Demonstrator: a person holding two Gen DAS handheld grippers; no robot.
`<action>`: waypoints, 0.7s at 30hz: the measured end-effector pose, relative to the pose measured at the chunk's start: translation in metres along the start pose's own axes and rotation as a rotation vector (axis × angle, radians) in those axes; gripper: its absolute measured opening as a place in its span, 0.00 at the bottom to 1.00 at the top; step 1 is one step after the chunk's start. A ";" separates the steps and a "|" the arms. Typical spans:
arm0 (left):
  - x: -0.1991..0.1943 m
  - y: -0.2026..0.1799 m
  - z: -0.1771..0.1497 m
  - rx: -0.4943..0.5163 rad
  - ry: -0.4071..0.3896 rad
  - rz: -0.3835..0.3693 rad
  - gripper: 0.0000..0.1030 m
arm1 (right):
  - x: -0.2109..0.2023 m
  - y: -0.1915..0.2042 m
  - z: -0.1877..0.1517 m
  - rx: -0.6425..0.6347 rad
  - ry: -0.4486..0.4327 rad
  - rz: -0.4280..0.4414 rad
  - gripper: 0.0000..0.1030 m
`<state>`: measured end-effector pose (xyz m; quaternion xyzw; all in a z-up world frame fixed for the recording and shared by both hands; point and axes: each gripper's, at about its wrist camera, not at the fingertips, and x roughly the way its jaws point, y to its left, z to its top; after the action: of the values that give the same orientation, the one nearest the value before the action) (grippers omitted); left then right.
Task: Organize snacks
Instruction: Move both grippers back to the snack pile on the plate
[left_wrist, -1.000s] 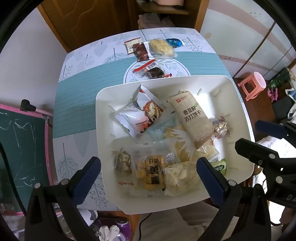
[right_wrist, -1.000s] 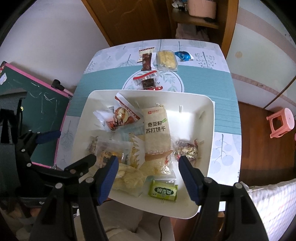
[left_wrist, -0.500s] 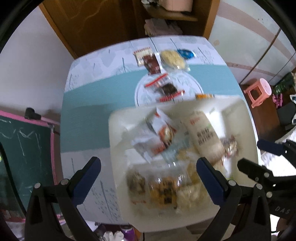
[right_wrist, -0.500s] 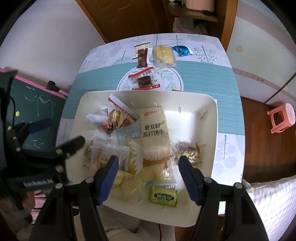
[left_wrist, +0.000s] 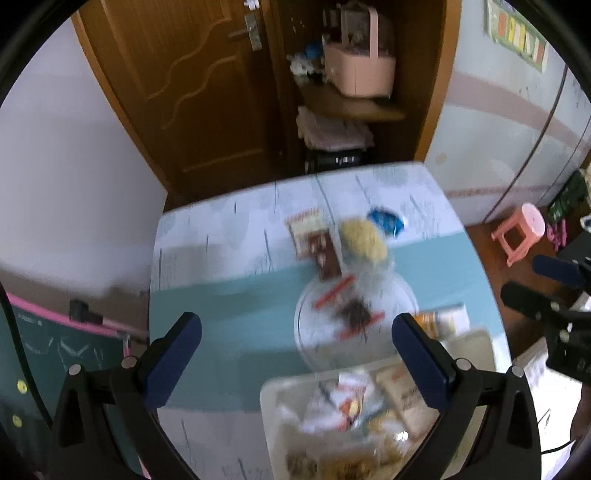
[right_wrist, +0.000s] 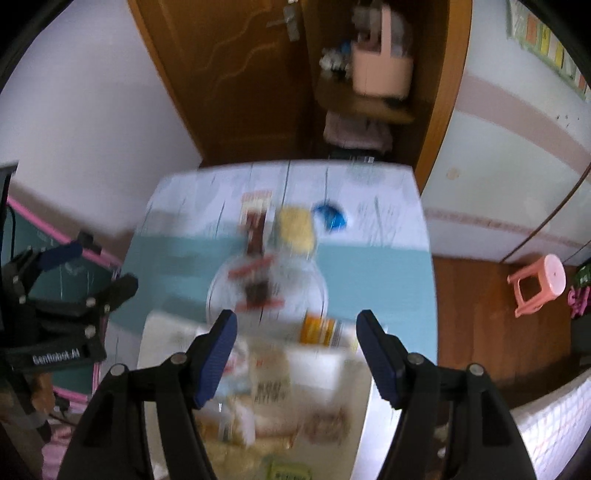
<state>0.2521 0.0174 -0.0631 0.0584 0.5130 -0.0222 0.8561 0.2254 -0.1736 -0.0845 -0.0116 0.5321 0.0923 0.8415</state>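
Both views are blurred by motion. A white tray (left_wrist: 273, 406) full of snack packets sits at the near edge of the table; it also shows in the right wrist view (right_wrist: 354, 373). Loose snacks lie further back: a yellow cake (left_wrist: 364, 238), a blue packet (left_wrist: 384, 219), a dark bar (left_wrist: 327, 258), a red-ended packet (left_wrist: 354, 312) and an orange packet (left_wrist: 437, 321) by the tray's far rim. My left gripper (left_wrist: 295, 343) is open and empty above the table. My right gripper (right_wrist: 295, 345) is open and empty above the tray's far edge.
The table (left_wrist: 229, 325) has a teal and white cloth. Behind it are a wooden door (left_wrist: 192, 85) and a shelf with a pink basket (left_wrist: 358, 70). A pink stool (left_wrist: 521, 232) stands on the right, a chalkboard (left_wrist: 55, 354) on the left.
Both grippers have tilted up and moved toward the far side of the table. The tray has slid to the bottom of both views and the door and shelf have come into view.
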 end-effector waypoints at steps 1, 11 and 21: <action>0.003 0.000 0.009 -0.009 -0.009 -0.010 0.99 | 0.000 -0.002 0.009 0.005 -0.015 -0.006 0.66; 0.100 0.001 0.057 -0.053 0.067 -0.059 0.97 | 0.075 -0.036 0.083 0.128 0.011 0.054 0.66; 0.230 -0.008 0.043 -0.115 0.255 -0.172 0.84 | 0.194 -0.049 0.089 0.232 0.193 0.090 0.66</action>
<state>0.3977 0.0095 -0.2467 -0.0323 0.6209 -0.0586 0.7811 0.3940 -0.1831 -0.2234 0.1004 0.6178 0.0663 0.7771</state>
